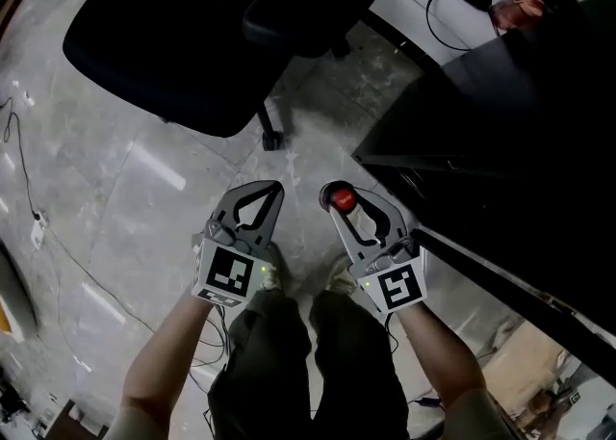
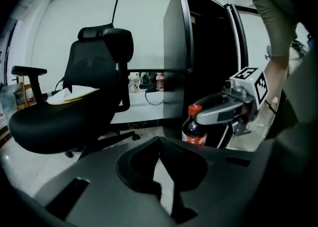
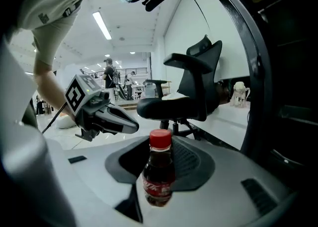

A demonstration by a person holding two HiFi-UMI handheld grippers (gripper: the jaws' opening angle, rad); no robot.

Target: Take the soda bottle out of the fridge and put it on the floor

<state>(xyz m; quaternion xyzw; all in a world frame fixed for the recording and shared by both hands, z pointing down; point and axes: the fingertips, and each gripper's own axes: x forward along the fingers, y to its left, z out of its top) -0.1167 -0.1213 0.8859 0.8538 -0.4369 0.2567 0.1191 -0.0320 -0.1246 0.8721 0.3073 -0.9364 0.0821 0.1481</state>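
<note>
The soda bottle [image 3: 158, 174] is a small dark cola bottle with a red cap and a red label. It stands upright between the jaws of my right gripper [image 3: 160, 169], which is shut on it. In the head view the red cap [image 1: 342, 201] shows at the tips of the right gripper [image 1: 339, 199], above the grey floor [image 1: 144, 197] and just left of the black fridge [image 1: 500, 111]. My left gripper [image 1: 272, 190] hangs beside it, shut and holding nothing. The left gripper view shows the bottle [image 2: 193, 130] held off the floor in front of the open fridge [image 2: 208, 62].
A black office chair [image 1: 192, 43] with a white cloth on its seat stands on the floor ahead and to the left. A white desk [image 2: 141, 107] with small bottles and a cable runs along the wall. The person's legs and shoes [image 1: 274, 279] are below the grippers.
</note>
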